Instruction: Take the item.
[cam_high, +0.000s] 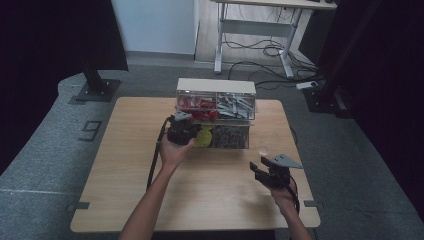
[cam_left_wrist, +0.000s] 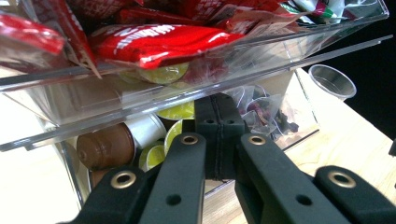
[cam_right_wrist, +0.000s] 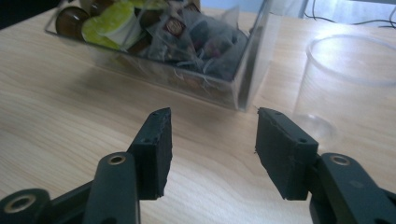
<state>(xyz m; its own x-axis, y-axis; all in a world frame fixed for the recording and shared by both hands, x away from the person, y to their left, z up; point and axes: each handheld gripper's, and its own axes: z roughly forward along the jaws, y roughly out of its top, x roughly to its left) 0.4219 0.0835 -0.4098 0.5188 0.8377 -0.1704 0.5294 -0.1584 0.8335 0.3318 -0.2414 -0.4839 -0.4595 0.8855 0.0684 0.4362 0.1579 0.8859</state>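
Left hand-held gripper (cam_left_wrist: 219, 140) has its jaws pressed together at the lower drawer of the clear plastic organizer (cam_high: 216, 112), centre of the high view (likely steadying it or pulling it out; no object visible between the pads). Round pods (cam_left_wrist: 175, 114) and mesh tea bags (cam_left_wrist: 261, 109) sit inside, glossy red packets (cam_left_wrist: 154, 44) above. Right hand-held gripper (cam_right_wrist: 212, 149) hovers open over the wood-grain worktop (cam_right_wrist: 70, 93), empty, near a clear plastic cup (cam_right_wrist: 345, 79) at right.

A grey floor (cam_high: 50, 130) surrounds the wooden desk (cam_high: 125, 190), with a white table frame (cam_high: 260, 30) and loose cables (cam_high: 270, 50) at the far side.
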